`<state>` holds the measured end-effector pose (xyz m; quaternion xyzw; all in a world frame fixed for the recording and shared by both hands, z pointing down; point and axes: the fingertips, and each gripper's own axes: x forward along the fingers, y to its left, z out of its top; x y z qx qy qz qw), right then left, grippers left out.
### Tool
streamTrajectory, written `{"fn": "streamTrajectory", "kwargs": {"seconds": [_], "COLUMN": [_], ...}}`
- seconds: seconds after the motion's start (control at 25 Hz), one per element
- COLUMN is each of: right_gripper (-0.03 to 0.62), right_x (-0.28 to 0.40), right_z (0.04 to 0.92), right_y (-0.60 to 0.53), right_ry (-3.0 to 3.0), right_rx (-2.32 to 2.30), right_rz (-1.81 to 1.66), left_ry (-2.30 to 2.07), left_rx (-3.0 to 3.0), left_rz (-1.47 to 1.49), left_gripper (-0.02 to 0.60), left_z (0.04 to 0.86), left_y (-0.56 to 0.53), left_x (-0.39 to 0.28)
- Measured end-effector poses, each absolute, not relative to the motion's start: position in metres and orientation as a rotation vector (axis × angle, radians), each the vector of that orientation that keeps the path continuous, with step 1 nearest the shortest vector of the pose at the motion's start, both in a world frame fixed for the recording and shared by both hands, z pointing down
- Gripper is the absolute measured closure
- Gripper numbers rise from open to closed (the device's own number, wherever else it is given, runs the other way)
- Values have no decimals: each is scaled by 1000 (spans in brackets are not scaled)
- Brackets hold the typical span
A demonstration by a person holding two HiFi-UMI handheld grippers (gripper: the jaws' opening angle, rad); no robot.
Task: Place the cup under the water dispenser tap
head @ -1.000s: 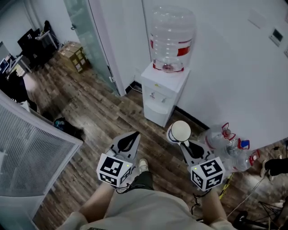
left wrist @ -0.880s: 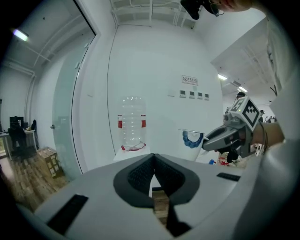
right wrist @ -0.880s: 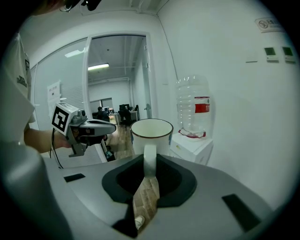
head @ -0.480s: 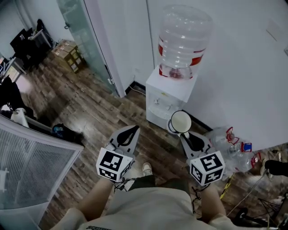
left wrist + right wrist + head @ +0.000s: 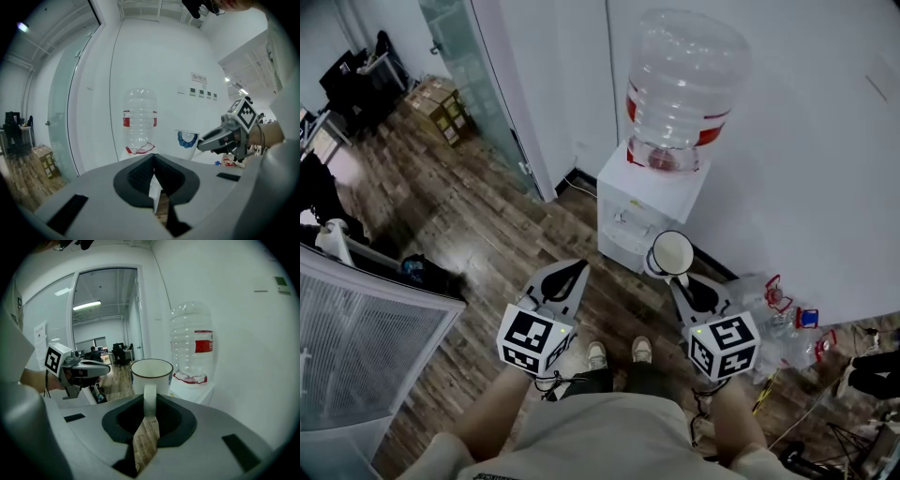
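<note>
Right gripper point(image 5: 682, 281), clamped on the mug point(image 5: 672, 252) handle, has neared the water dispenser point(image 5: 642, 192) at centre frame; left gripper point(image 5: 570, 274) closed, empty; placement pending.

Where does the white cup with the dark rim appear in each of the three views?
Head view: the white cup with the dark rim is just right of centre, held at the tip of the right tongs.
Left gripper view: the cup is right of centre.
Right gripper view: the cup is at the centre, its handle between the tongs.
Shared landmark: the clear water bottle with a red label.
</note>
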<state>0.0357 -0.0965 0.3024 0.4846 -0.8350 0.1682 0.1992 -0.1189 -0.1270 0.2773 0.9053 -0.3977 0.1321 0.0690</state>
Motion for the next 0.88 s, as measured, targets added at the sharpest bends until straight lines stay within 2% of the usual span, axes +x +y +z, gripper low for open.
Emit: {"fn": "streamTrajectory", "kwargs": {"seconds": [0.48,0.88], "right_gripper": [528,528], "right_x": [37,42], "right_z": [389,499], "right_y": [-147,-188], "right_ry": [-2343,-2304], "right_rx": [1170,1112], "right_rz": [544,591], "left_ry": [-1283,-1374], "left_rx": [2644,2549], "left_rz": [465,443], "left_gripper": [575,575], "left_z": [348,433], "left_y": [-169,-209], "left_x": [-83,-73]}}
